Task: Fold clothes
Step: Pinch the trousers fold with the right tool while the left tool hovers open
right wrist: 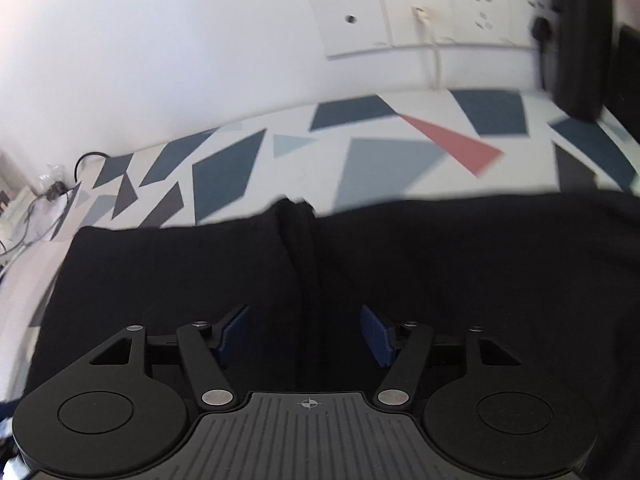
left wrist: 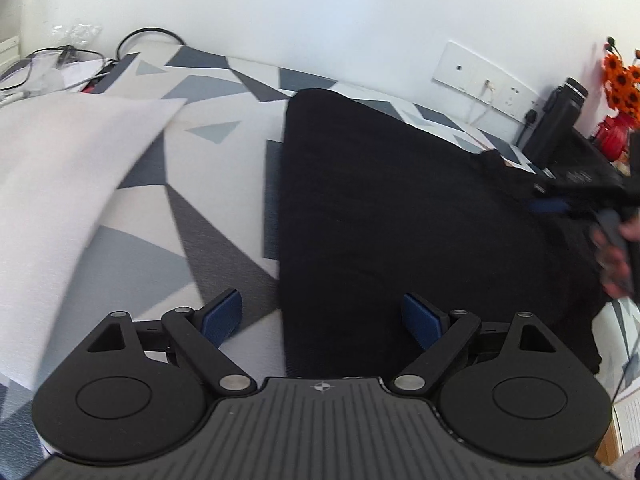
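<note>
Jaws of the left gripper (left wrist: 322, 324) stand wide and empty above the near left edge of the black garment (left wrist: 400, 216), which lies spread on the patterned worktop (left wrist: 224, 136). Those of the right gripper (right wrist: 305, 334) stand partly apart, holding nothing, straddling a raised fold running down the garment's middle.

black bottle (left wrist: 558, 120), orange flowers (left wrist: 622, 80), wall sockets (right wrist: 420, 16)
</note>
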Motion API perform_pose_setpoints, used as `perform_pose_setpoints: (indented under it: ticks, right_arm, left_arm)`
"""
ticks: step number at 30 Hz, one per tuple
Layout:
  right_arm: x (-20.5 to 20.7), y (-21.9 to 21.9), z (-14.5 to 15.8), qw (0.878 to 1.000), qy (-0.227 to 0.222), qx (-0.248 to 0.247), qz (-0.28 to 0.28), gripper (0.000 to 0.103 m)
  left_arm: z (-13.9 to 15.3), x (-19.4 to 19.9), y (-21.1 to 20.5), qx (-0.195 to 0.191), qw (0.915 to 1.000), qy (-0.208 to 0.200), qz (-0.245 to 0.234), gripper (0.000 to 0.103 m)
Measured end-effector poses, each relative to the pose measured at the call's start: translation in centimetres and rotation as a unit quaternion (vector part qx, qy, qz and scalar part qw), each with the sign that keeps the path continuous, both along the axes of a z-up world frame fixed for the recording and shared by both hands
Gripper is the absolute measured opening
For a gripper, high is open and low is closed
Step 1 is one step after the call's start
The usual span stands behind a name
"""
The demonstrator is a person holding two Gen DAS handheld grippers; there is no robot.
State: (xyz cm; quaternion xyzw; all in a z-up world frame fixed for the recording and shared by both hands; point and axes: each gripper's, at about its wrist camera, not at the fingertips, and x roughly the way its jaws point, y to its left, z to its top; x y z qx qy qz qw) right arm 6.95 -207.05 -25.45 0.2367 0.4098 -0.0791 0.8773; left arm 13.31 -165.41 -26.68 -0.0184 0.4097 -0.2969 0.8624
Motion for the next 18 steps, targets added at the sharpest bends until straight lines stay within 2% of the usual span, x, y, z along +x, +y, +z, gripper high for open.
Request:
perform_pose_setpoints:
  ticks: [4, 7, 8, 9, 12, 15, 18]
  right_arm:
    - [-5.0, 0.2, -0.3, 0.997, 0.006, 0.079, -0.002, 0.055]
    - [-7.3, 1.8, -0.9, 0.994, 0.015, 0.108, 0.009, 0.046]
    - [-7.8, 2.4, -1.0, 0.994, 0.016, 0.107, 0.009, 0.039]
    - [-8.2, 2.9, -1.1, 0.994, 0.014, 0.105, 0.007, 0.024]
    - [-9.4, 3.6, -0.9, 0.99, -0.004, 0.138, -0.008, 0.011]
    - [-10.6, 3.5, -0.6, 0.984, -0.012, 0.179, -0.022, 0.011]
    - [-11.4, 3.3, -1.4, 0.983, 0.002, 0.178, -0.037, 0.013]
  left_arm:
    - [0.2, 0.8, 0.9, 0.004, 0.9999, 0.006, 0.011, 0.089]
    - [0.2, 0.9, 1.0, 0.023, 0.9997, -0.003, 0.009, 0.089]
    - [0.2, 0.9, 1.0, 0.027, 0.9996, -0.004, 0.01, 0.089]
    - [0.2, 0.9, 1.0, 0.029, 0.9995, -0.004, 0.011, 0.089]
    - [0.3, 1.2, 1.1, 0.03, 0.9994, -0.001, 0.017, 0.089]
    - [0.4, 1.6, 1.3, 0.025, 0.9994, 0.006, 0.024, 0.089]
    - [0.2, 1.4, 0.7, 0.034, 0.9992, 0.005, 0.021, 0.094]
